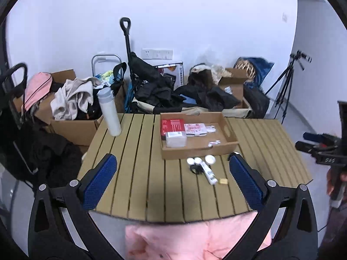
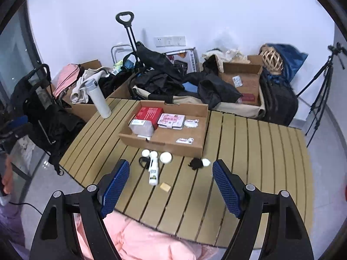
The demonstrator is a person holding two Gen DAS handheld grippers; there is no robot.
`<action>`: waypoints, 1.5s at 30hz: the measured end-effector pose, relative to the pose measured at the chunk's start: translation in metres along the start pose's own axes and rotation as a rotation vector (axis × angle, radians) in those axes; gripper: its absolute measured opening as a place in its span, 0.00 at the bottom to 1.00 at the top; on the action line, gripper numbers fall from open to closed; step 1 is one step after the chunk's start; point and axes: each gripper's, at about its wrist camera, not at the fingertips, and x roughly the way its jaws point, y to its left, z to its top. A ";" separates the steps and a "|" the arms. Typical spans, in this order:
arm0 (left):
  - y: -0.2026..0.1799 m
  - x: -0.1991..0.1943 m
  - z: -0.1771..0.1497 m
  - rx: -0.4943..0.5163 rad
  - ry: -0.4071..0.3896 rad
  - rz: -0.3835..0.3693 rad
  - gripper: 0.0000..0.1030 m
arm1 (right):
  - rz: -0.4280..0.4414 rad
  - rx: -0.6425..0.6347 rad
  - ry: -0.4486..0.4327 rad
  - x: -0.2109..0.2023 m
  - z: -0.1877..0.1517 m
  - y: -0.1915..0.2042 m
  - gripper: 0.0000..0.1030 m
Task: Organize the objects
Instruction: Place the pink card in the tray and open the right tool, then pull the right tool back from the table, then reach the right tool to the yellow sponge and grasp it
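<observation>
Both hand-held grippers hang above the near edge of the slatted tan wooden bench (image 1: 138, 173). Left hand-held gripper (image 1: 173, 173): blue pads spread wide, nothing btwn them. Right hand-held gripper (image 2: 171, 179): also spread, nothing held. Pink quilted fabric (image 2: 138, 240) shows below the bench's near edge.

On the bench, near-centre: small tan square block (image 2: 165, 187), white tube w/ label (image 2: 153, 171) lying flat, black cord loop (image 2: 143, 161) beside it, three small round white caps (image 2: 166, 157) in a row, and to the right a black tuft w/ a white ball (image 2: 198, 163).

Just beyond the caps sits a shallow brown cardboard tray (image 2: 195, 149). Inside: red box (image 2: 149, 113) at far left, clear plastic box (image 2: 141, 127) in front of it, pink patterned packet (image 2: 171, 120) mid, two small white stickers (image 2: 185, 140) toward the right.

Far left corner of the bench: tall white flask (image 2: 98, 99), upright.

Behind the bench, against the white wall (image 2: 195, 10): cardboard boxes w/ clothes (image 2: 86, 84), black folded cart w/ long handle (image 2: 130, 34), woven wicker ball (image 2: 271, 59). Black tripod (image 2: 321, 91) stands far right.
</observation>
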 end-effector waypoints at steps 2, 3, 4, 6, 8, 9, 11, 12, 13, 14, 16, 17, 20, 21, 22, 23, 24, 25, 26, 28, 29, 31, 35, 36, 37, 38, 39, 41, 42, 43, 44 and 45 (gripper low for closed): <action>-0.003 -0.020 -0.026 -0.012 -0.020 -0.027 1.00 | -0.010 -0.008 -0.030 -0.016 -0.022 0.011 0.80; -0.005 -0.029 -0.041 -0.009 -0.023 -0.041 1.00 | -0.005 -0.010 -0.043 -0.026 -0.038 0.019 0.80; -0.007 -0.037 -0.054 -0.007 -0.027 -0.052 1.00 | -0.007 -0.014 -0.049 -0.032 -0.050 0.025 0.80; -0.008 -0.049 -0.088 -0.006 -0.028 -0.076 1.00 | -0.018 -0.035 -0.064 -0.044 -0.078 0.043 0.80; -0.010 -0.054 -0.120 0.001 -0.005 -0.074 1.00 | -0.036 -0.051 -0.079 -0.053 -0.115 0.065 0.80; -0.011 -0.055 -0.136 0.010 0.009 -0.072 1.00 | -0.033 -0.050 -0.078 -0.056 -0.129 0.074 0.80; -0.013 -0.054 -0.160 0.022 0.041 -0.073 1.00 | 0.006 -0.020 -0.070 -0.056 -0.163 0.088 0.80; -0.015 -0.050 -0.169 0.025 0.065 -0.076 1.00 | 0.043 0.013 -0.061 -0.053 -0.177 0.093 0.80; -0.018 -0.046 -0.174 0.027 0.089 -0.074 1.00 | 0.083 0.045 -0.039 -0.047 -0.188 0.098 0.80; -0.020 -0.043 -0.179 0.030 0.109 -0.070 1.00 | 0.105 0.053 -0.019 -0.042 -0.194 0.104 0.80; -0.024 -0.038 -0.182 0.032 0.128 -0.061 1.00 | 0.093 0.015 0.027 -0.027 -0.200 0.117 0.80; -0.025 -0.039 -0.183 0.031 0.125 -0.065 1.00 | 0.062 0.000 0.037 -0.023 -0.200 0.121 0.80; -0.023 -0.042 -0.183 0.032 0.106 -0.069 1.00 | 0.069 0.002 0.019 -0.020 -0.198 0.124 0.80; -0.021 -0.041 -0.184 0.029 0.107 -0.060 1.00 | 0.075 0.006 0.021 -0.019 -0.198 0.123 0.80; -0.021 -0.040 -0.186 0.026 0.112 -0.053 1.00 | 0.067 0.007 0.024 -0.019 -0.202 0.124 0.80; -0.020 -0.037 -0.187 0.021 0.123 -0.051 1.00 | 0.045 0.009 0.034 -0.016 -0.204 0.123 0.80; -0.020 -0.033 -0.188 0.017 0.137 -0.054 1.00 | 0.025 0.013 0.043 -0.015 -0.206 0.122 0.80; -0.020 -0.029 -0.190 0.015 0.152 -0.056 1.00 | 0.018 0.021 0.049 -0.012 -0.207 0.119 0.80; -0.021 -0.026 -0.192 0.016 0.162 -0.057 1.00 | 0.021 0.030 0.053 -0.009 -0.208 0.117 0.80; -0.022 -0.019 -0.195 0.020 0.182 -0.060 1.00 | 0.035 0.060 0.058 -0.006 -0.210 0.110 0.80; -0.023 -0.016 -0.196 0.020 0.191 -0.061 1.00 | 0.029 0.067 0.059 -0.005 -0.211 0.108 0.80; -0.024 -0.007 -0.199 0.018 0.211 -0.072 1.00 | 0.013 0.090 0.060 0.002 -0.213 0.102 0.80; -0.026 0.020 -0.208 0.004 0.273 -0.125 1.00 | 0.066 0.140 0.129 0.030 -0.223 0.087 0.80; -0.026 0.029 -0.212 -0.002 0.299 -0.135 1.00 | 0.065 0.140 0.152 0.038 -0.227 0.085 0.80; -0.027 0.036 -0.214 -0.007 0.314 -0.155 1.00 | 0.068 0.144 0.159 0.044 -0.231 0.083 0.80; -0.026 0.044 -0.215 -0.015 0.325 -0.180 1.00 | 0.076 0.147 0.160 0.048 -0.233 0.082 0.80; -0.026 0.053 -0.213 -0.023 0.333 -0.191 1.00 | 0.085 0.147 0.160 0.054 -0.235 0.080 0.80; -0.024 0.071 -0.207 -0.028 0.319 -0.186 1.00 | 0.077 0.139 0.146 0.063 -0.235 0.076 0.80; -0.024 0.083 -0.201 -0.020 0.309 -0.174 1.00 | 0.058 0.126 0.145 0.072 -0.232 0.072 0.80; -0.024 0.097 -0.194 -0.006 0.302 -0.160 1.00 | 0.043 0.116 0.148 0.080 -0.229 0.069 0.80; -0.023 0.109 -0.188 0.001 0.299 -0.147 0.98 | 0.034 0.107 0.148 0.088 -0.225 0.065 0.79; -0.022 0.124 -0.179 -0.001 0.295 -0.135 0.95 | 0.028 0.101 0.142 0.098 -0.220 0.060 0.79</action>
